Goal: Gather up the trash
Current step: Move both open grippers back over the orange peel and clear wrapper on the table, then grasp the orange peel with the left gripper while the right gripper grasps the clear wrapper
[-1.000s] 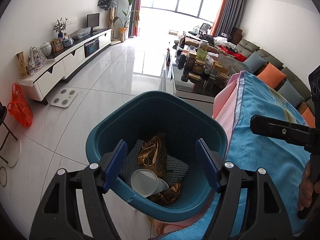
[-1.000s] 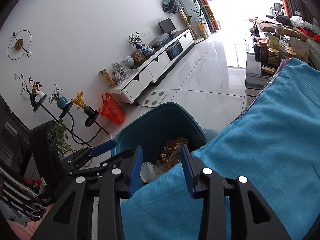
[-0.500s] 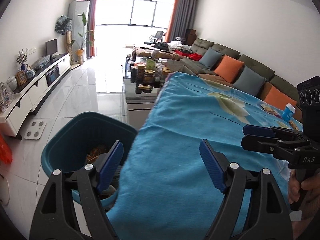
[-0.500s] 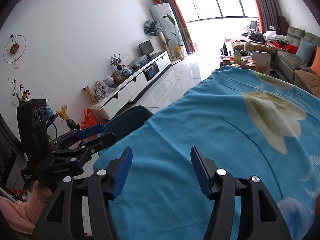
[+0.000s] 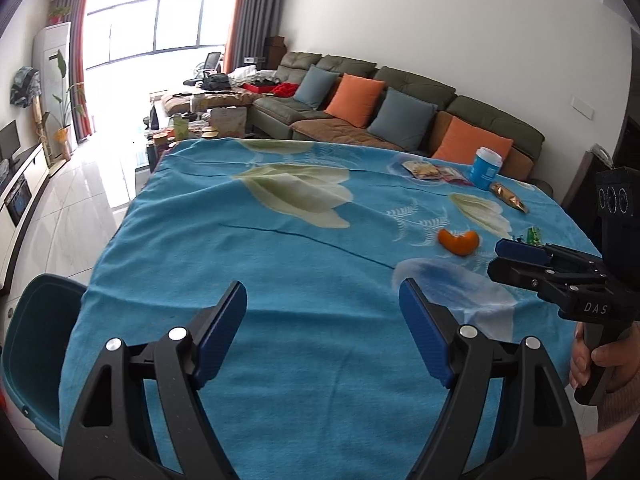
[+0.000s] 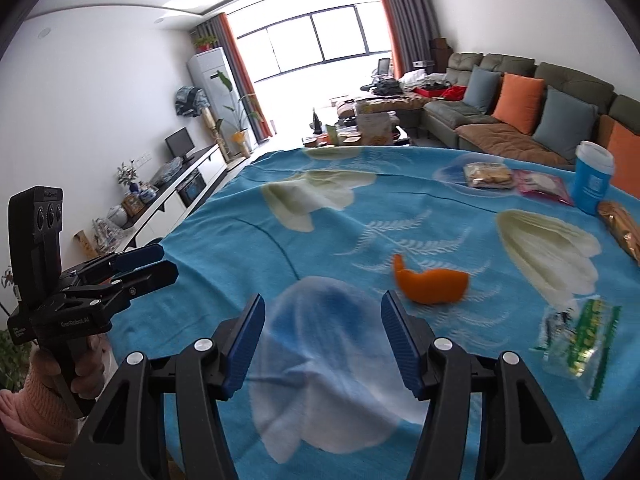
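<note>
Change since a second ago: both wrist views have swung from the teal trash bin and its wrappers to the tabletop; the right jaws have widened too.
Orange peel: curled on the blue floral tablecloth, just ahead and right of the right fingers; probably the next pickup, being the nearest scrap.
Green-and-clear wrapper: crumpled flat, near the peel on its right.
Far trash: two snack bags side by side, a gold packet and a blue cup with a white lid, upright, grouped toward the sofa side.
Right gripper: jaws apart at a medium gap, nothing between them (only the cloth's pale print shows through), angled down over the table.
Left gripper: jaws wide, empty, over bare cloth well short of the trash.
Bin: on the floor off the table's left edge, so each piece can be carried a short way and dropped.
Hands: each grips its handle from below, a pink sleeve on the left.
</note>
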Demonstrator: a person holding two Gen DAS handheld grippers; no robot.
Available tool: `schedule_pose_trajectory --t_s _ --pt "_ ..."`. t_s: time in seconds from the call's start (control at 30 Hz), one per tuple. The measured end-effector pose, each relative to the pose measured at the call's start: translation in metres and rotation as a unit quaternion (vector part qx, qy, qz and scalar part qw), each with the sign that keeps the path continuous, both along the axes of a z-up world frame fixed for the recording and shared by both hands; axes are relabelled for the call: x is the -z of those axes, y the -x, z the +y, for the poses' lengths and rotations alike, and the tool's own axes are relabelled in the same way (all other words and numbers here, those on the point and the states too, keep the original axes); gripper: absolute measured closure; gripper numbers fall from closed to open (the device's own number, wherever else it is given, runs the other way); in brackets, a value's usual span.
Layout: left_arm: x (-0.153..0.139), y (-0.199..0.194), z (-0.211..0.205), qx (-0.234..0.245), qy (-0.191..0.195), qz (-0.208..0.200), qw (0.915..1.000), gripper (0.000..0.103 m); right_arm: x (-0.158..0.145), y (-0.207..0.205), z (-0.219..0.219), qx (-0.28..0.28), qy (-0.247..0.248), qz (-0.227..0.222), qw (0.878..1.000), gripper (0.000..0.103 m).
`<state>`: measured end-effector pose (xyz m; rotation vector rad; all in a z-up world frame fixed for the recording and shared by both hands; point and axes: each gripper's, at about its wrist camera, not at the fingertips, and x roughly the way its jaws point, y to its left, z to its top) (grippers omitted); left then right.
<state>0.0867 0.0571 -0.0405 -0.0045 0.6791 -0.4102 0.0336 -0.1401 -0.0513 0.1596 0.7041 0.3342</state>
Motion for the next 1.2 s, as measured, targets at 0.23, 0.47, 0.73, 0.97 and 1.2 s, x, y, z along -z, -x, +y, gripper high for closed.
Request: schedule_pose_trajectory --t_s 0.23,0.47,0.73,0.97,1.2 --pt "0.005 -0.019 -0.068 0.068 -0.011 0.019 0.9975 0.026 -0.001 0.021 -0.068 0.086 0.008 -0.016 0.996 0.045" --pt "0.015 -0.044 -0.124 0.115 -0.019 0.048 0.9921 0.031 0.004 0.032 -0.116 0.141 0.004 -0.014 0.990 0.045" --pt "0.032 -0.073 -0.158 0.135 -0.018 0.094 0.9861 0.035 0.023 0.028 -0.137 0.154 -0.020 0.015 0.988 0.046" --pt "0.043 -0.088 -0.187 0.150 -0.031 0.118 0.9811 0.037 0.024 0.025 -0.141 0.141 -0.041 0.021 0.989 0.049" --pt "0.046 -0.096 -0.195 0.155 -0.036 0.115 0.9806 0.053 0.025 0.025 -0.141 0.135 -0.051 0.021 0.989 0.052"
